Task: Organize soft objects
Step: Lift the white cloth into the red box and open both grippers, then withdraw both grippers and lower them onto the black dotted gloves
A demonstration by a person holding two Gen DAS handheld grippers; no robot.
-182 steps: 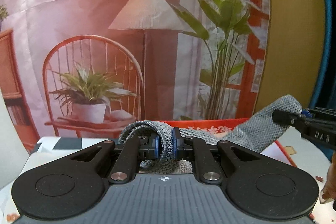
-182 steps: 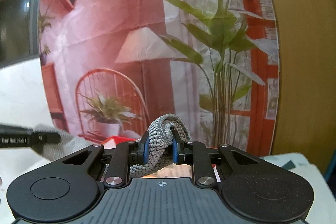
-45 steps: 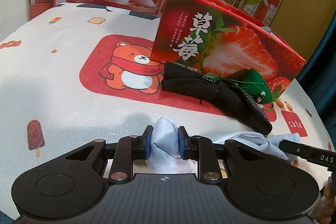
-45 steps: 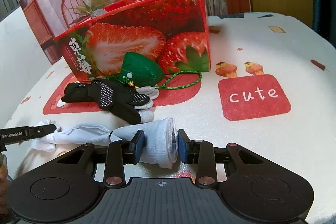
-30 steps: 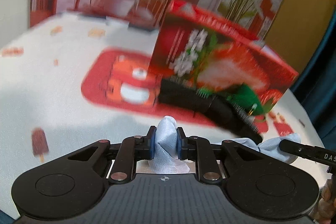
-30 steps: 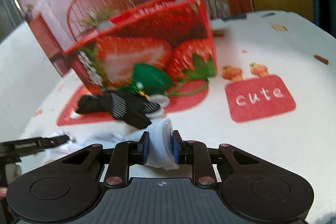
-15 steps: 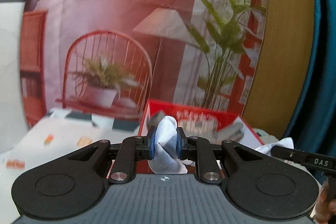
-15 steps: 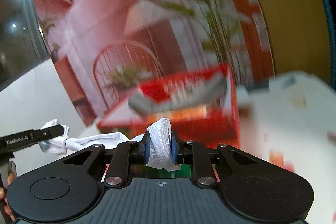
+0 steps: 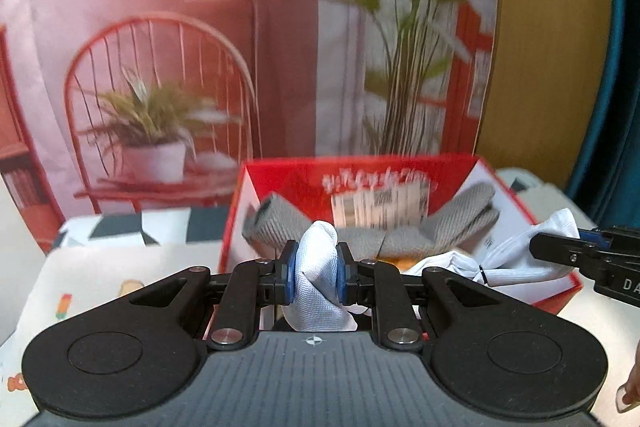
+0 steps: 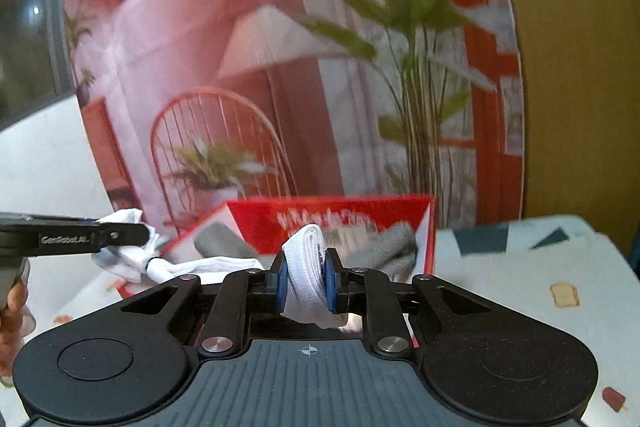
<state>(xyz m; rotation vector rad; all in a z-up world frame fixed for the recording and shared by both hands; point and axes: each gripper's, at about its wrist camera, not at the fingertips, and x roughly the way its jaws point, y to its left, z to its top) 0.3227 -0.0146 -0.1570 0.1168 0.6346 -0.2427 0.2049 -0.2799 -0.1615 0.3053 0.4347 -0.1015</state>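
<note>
A blurred printed backdrop (image 9: pixel 248 39) shows what looks like a chair.

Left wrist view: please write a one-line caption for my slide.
Left tool and right tool hold a white cloth stretched above the red box containing a gray knitted piece.

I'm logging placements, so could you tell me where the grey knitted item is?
In both wrist views the grey knitted item lies inside the red box, straight ahead, beyond the white cloth.

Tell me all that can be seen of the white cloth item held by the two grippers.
The white cloth item looks like thin woven fabric, long and twisted. The left gripper is shut on one bunched end, the right gripper on the ribbed other end. It hangs stretched between them above the open red box.
</note>
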